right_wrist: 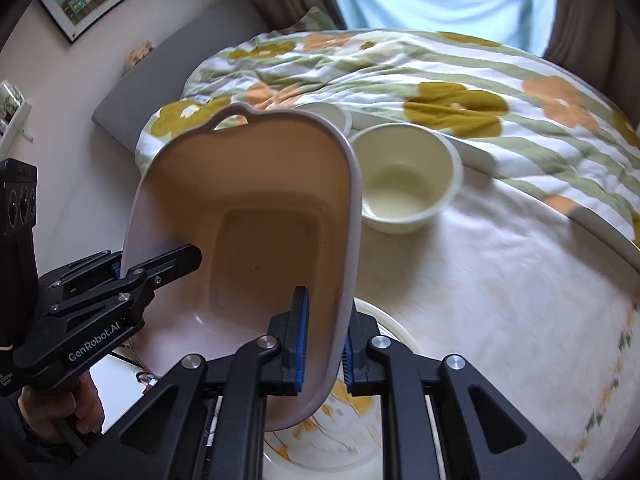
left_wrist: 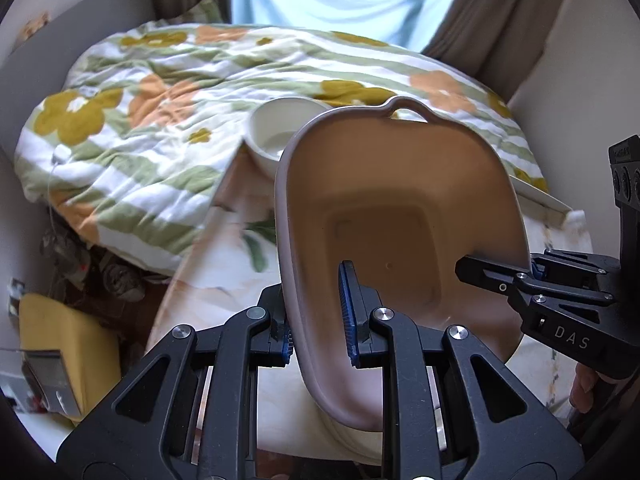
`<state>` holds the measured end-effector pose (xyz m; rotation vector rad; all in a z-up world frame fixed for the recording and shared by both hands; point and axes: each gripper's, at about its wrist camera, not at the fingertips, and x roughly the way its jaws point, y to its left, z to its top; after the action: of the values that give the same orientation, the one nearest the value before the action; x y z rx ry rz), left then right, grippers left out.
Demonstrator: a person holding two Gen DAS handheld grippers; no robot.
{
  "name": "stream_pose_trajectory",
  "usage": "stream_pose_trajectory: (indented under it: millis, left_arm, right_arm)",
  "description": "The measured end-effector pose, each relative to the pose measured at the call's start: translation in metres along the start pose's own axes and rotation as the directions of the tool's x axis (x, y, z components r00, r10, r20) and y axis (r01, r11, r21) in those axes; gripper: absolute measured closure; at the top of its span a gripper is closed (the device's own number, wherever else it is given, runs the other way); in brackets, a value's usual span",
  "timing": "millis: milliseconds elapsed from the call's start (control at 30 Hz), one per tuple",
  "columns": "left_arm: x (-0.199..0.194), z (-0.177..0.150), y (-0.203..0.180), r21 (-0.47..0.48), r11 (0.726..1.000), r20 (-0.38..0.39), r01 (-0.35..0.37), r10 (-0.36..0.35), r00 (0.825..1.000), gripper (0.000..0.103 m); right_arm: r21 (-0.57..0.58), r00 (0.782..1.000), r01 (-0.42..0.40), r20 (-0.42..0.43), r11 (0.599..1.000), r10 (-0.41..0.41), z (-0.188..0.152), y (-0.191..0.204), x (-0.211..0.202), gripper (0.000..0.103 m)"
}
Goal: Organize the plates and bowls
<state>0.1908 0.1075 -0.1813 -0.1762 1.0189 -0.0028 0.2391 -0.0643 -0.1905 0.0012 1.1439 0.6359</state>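
Both grippers carry one pink basin between them, tilted and held in the air, filling the centre of each frame. The left gripper pinches the basin's left wall, one finger inside and one outside; the right gripper pinches the opposite wall the same way. Each is closed on the rim.

The step in hand looks like moving the basin, probably to set it down as a holder for the dishes. The next move calls for both hands to travel together and level, so the wall does not slip from either pinch, and to clear the bowl below.

Counted: one basin; two cream bowls, one right of centre in the right view, another just behind it; one flowered plate at the bottom, under the basin. All rest on the table beside a flowered quilt.
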Motion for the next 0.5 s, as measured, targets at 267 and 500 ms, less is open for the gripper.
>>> stream_pose_trajectory:
  millis: [267, 500]
  left_arm:
    - [-0.011, -0.036, -0.11, 0.103, 0.992, -0.018, 0.078, -0.077, 0.997, 0.086]
    - [0.0, -0.068, -0.199, 0.19, 0.97, -0.057, 0.149, -0.141, 0.988, 0.086]
  right_arm:
    - [0.087, 0.995, 0.076, 0.061, 0.993, -0.081, -0.055, -0.062, -0.071, 0.09]
    - [0.19, 0.986, 0.131, 0.073, 0.973, -0.147, -0.105, -0.121, -0.11, 0.09]
